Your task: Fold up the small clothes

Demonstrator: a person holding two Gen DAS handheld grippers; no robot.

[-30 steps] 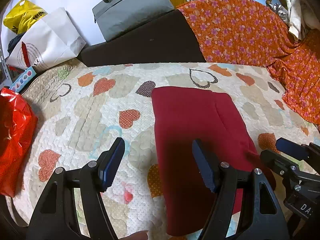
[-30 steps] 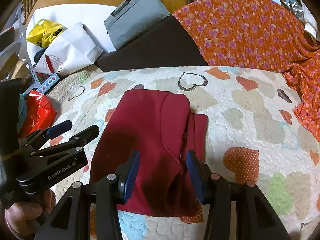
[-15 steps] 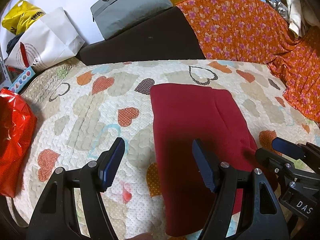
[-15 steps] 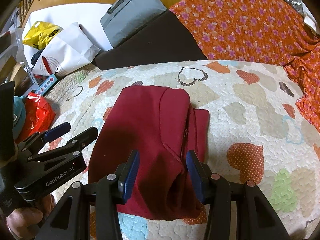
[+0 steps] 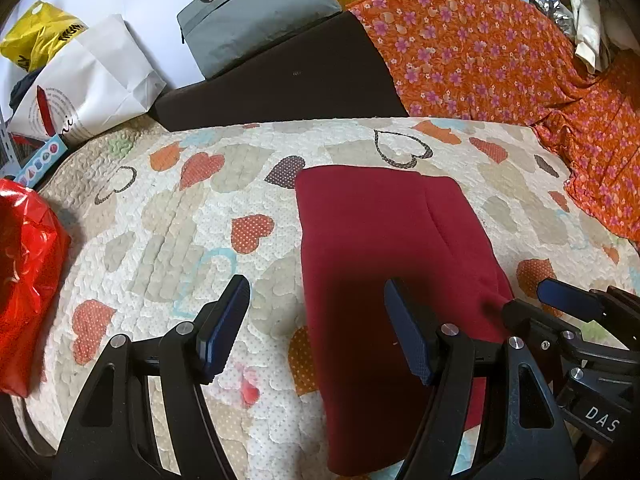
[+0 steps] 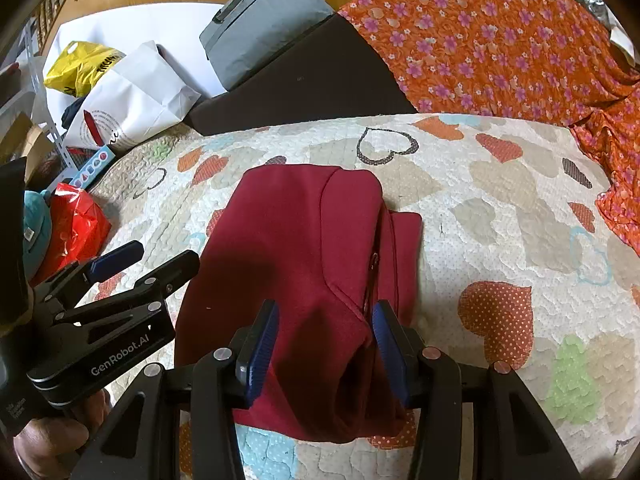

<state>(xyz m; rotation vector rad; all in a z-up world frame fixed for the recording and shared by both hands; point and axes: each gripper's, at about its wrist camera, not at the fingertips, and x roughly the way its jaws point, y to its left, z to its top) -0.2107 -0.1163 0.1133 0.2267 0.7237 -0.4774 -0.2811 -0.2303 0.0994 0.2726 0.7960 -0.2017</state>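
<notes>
Change, left side: across the last second the left tongs (image 5: 316,322) barely shift; they hang over the left edge of the garment with the same wide gap, and the view creeps only a little nearer the bed
Change, right side: the right tongs (image 6: 324,344) have eased forward and low over the near right part of the garment, their gap unchanged
Meaning for the task: I judge a pause between folds, both tools lining up on the near hem for one more fold away from the person; nothing is gripped yet
Left tongs: wide open, holding nothing; the left finger sits above bare quilt, the right finger above red cloth
Dark red fleece garment (image 5: 384,264): lies flat on the heart-patterned quilted bedspread (image 5: 180,220), right of the bed's middle, already folded into a long narrow panel running away from the cameras
Garment surface: soft, matt, thick; a curved seam runs down it, and in the right wrist view a zip line (image 6: 374,264) shows along its right side with a lower layer peeking out beyond it
Near end: bulges into a loose open tuck between the right tongs' fingers, so the layers look uneven there
Right tongs: about half open, empty; whether the blue pads (image 6: 260,344) touch the cloth I cannot tell
Risk, as a guess: a pinch at the tuck may catch only the top layer
</notes>
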